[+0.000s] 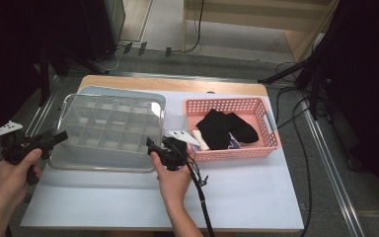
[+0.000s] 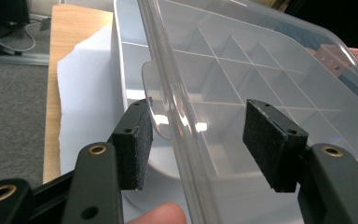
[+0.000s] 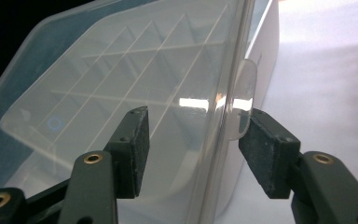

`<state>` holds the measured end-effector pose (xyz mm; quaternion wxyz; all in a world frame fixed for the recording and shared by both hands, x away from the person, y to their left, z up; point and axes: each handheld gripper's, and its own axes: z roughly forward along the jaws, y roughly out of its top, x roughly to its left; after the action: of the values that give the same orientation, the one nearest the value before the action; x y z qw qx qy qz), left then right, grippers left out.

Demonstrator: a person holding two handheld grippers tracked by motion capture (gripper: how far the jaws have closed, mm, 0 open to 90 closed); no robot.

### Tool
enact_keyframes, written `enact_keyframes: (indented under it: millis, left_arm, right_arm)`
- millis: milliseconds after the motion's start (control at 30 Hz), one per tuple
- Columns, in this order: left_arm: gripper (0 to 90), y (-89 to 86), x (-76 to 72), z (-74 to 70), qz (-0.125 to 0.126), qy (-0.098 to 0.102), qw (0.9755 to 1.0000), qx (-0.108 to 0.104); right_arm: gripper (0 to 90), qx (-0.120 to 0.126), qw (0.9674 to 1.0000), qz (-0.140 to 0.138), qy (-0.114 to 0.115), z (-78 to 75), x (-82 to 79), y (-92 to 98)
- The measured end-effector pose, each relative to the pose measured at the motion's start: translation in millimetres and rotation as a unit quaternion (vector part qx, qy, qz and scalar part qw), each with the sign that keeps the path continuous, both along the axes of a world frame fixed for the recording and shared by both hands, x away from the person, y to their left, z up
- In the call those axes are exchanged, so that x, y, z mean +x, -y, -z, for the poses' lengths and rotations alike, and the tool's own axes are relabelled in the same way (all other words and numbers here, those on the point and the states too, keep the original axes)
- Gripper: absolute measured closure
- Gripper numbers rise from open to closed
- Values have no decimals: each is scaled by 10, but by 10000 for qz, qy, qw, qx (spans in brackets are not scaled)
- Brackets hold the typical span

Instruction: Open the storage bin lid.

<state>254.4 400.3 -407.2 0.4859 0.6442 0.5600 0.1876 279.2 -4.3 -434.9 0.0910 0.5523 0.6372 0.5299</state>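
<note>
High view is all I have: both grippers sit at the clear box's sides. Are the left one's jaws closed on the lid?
Observer: No. The left gripper is open, astride the edge of the lid, and its pads are not pressing.
Operator: And the right one?
Observer: The right gripper is open too. It straddles the opposite edge, one pad beside a small clear tab.
Operator: Any tab on the left?
Observer: Yes, a similar left tab juts out just above the outer pad.
</note>
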Motion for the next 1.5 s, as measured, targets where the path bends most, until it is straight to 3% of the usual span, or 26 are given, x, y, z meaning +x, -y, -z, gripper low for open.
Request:
enact_keyframes:
  millis: [267,533,767,967,1067,1133,1200,1267,1400,1500]
  left_arm:
    - [447,2,-198,28,28,21,10000,-16]
    - [448,12,-379,111,-15,29,10000,-7]
    - [439,30,-512,265,49,-52,10000,-41]
    - [437,46,-519,360,111,-133,9998,74]
    - [398,36,-498,385,68,-45,9997,228]
    - [389,15,-480,398,21,-34,9999,135]
    - [384,-11,-461,410,-6,-13,10000,19]
    - [383,-20,-448,416,22,-32,10000,-74]
    - [396,-3,-433,412,7,48,10000,-63]
    - [394,46,-416,394,42,60,10000,15]
  right_arm:
    - [443,123,9998,-98,-73,86,-192,33]
    - [446,-68,9998,-169,11,94,-338,29]
    - [475,-63,9997,-174,153,145,-484,81]
    - [486,-133,9992,-337,191,207,-531,97]
    - [475,-306,9987,-289,281,222,-530,118]
    - [488,-146,9992,-307,218,223,-515,151]
    - [497,-182,9987,-301,376,216,-492,175]
    - [515,-119,9989,-269,364,202,-474,206]
    - [510,-106,9986,-334,401,207,-456,211]
    - [547,-123,9976,-390,554,213,-461,185]
